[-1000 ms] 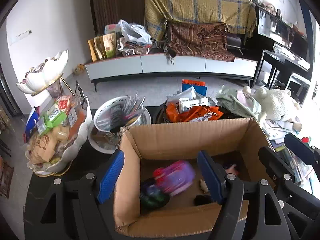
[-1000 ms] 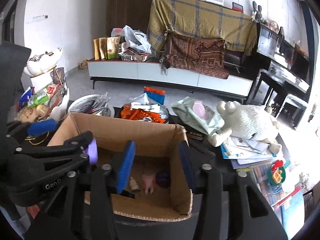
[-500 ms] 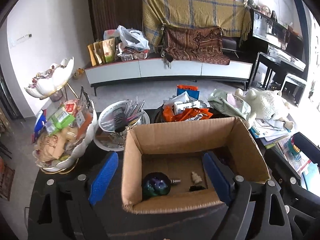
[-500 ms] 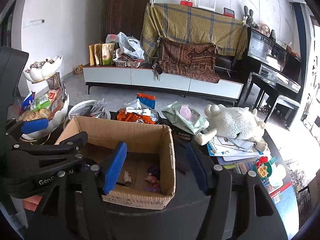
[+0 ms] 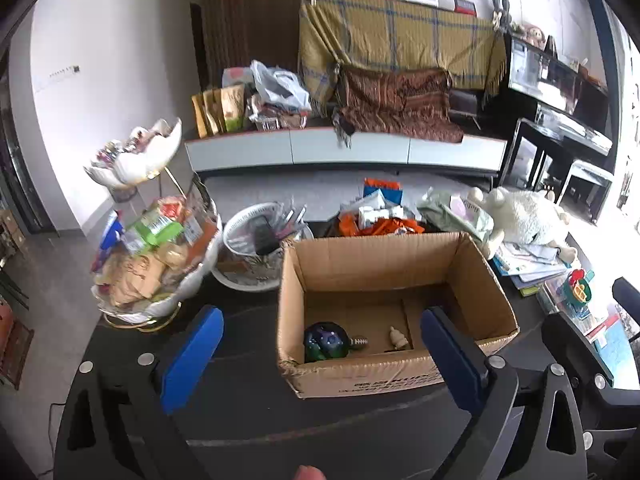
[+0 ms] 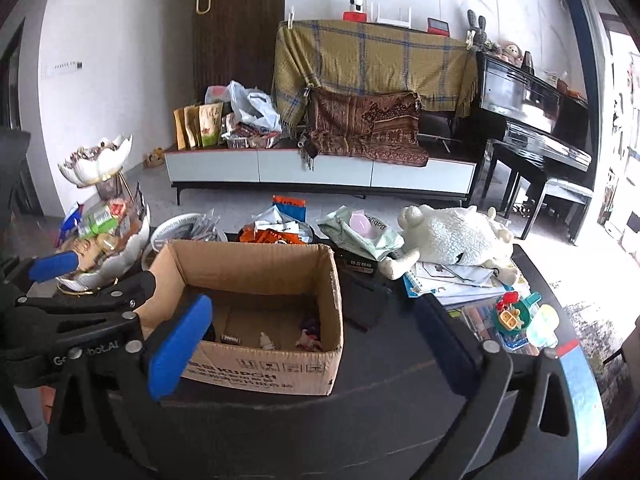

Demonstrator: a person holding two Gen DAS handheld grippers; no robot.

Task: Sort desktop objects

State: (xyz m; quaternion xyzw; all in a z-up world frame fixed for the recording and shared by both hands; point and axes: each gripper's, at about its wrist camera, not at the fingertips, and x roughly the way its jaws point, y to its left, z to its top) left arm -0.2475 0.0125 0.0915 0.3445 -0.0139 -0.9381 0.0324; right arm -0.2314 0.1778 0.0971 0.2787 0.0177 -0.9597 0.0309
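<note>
Left gripper (image 5: 320, 354) and right gripper (image 6: 308, 344) are hovering before the box (image 5: 384, 256), fingers spreading apart, gripping nothing; toys (image 5: 326, 340) are lying inside.

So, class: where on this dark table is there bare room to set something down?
Bare: the strip in front of the cardboard box, and the gap between it and the paper stack. Crowded: behind the box and the snack bowl side.

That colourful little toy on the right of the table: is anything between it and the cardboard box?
Yes. Between the colourful toy and the cardboard box lies a flat black item on the table, and the box's upright side wall must be cleared.
</note>
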